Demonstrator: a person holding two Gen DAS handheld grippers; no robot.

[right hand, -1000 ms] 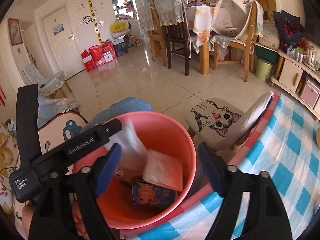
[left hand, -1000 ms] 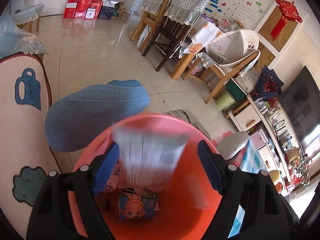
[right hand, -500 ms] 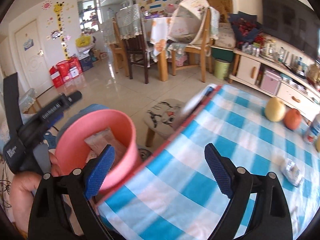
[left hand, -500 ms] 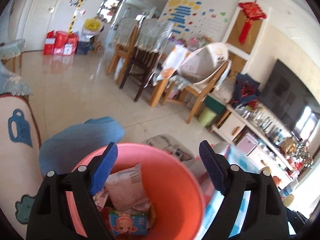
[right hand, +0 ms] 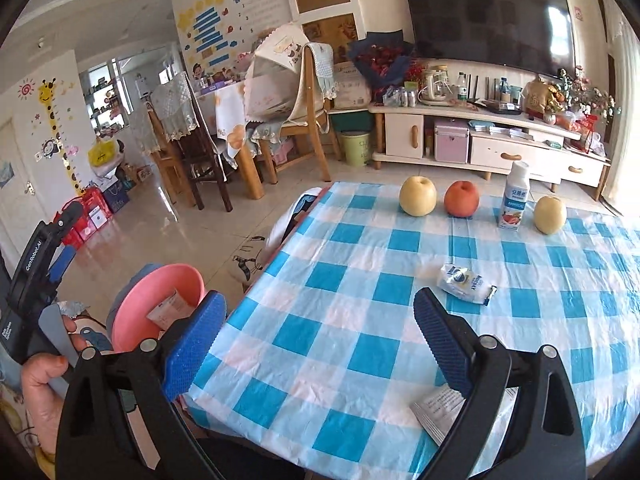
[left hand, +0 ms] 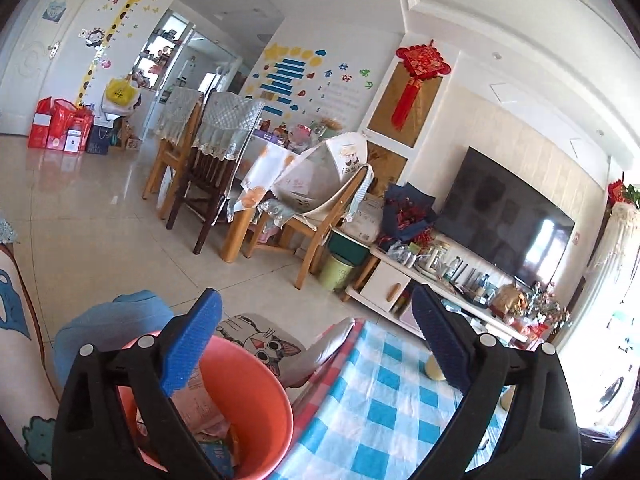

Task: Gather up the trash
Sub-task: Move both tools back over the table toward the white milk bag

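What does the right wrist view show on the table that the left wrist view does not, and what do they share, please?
Only the right wrist view shows the three fruits, among them the red apple, the yoghurt bottle, the crumpled white wrapper, a flat packet near the right gripper, and the left gripper in a hand.

Only the left wrist view shows the red knot ornament whole, and far less of the table.

Both show the pink bin holding trash, the checked tablecloth, the television, and empty, opening jaws.
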